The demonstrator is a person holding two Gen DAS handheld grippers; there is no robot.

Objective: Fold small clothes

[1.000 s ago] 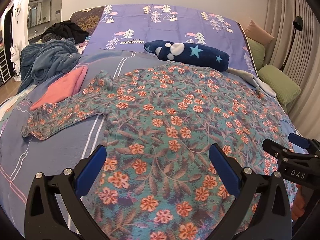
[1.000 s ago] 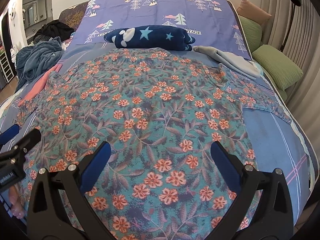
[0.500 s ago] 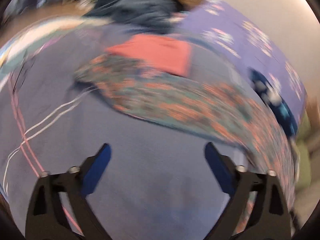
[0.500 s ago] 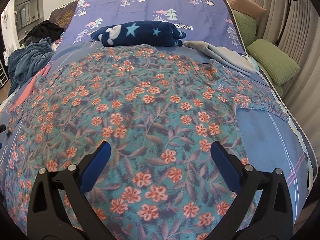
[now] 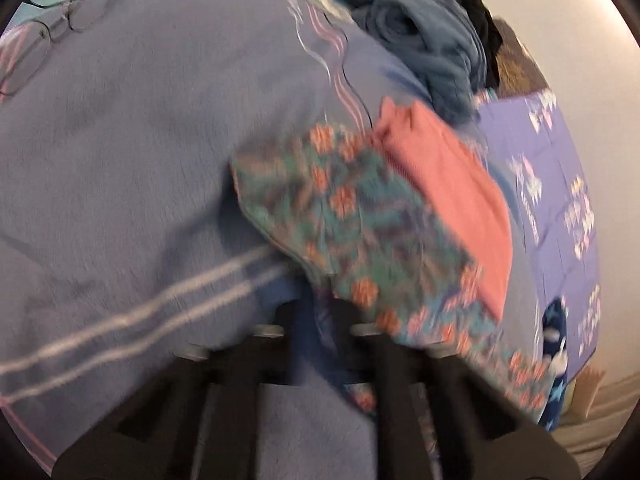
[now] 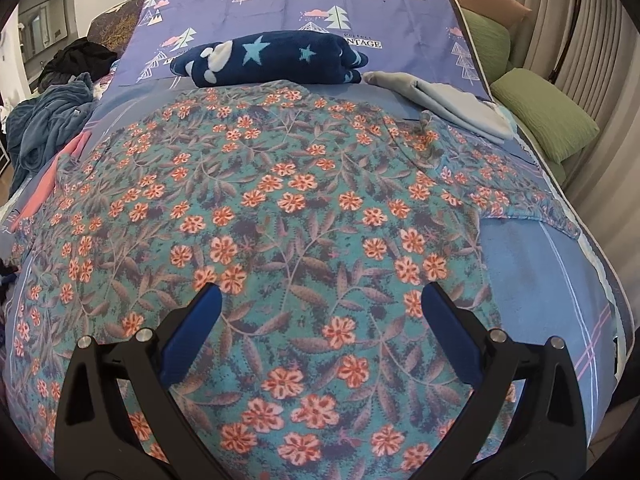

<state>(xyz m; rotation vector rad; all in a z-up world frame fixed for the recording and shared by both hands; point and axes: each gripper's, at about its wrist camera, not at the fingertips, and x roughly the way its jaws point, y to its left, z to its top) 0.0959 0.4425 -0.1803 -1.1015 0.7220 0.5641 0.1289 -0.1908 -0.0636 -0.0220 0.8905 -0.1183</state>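
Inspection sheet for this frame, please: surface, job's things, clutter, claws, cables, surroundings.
Surface: bed with a blue striped cover.
Job's things: floral top spread flat, its sleeve stretched toward the bed's edge.
Clutter: pink cloth, star blanket, grey cloth, blue heap, glasses.
Claws: left claw has just closed, apparently on the sleeve's edge, though blur hides the contact; right claw open over the top.
Cables: nothing seen.
Surroundings: green cushions, floor lamp, curtain.
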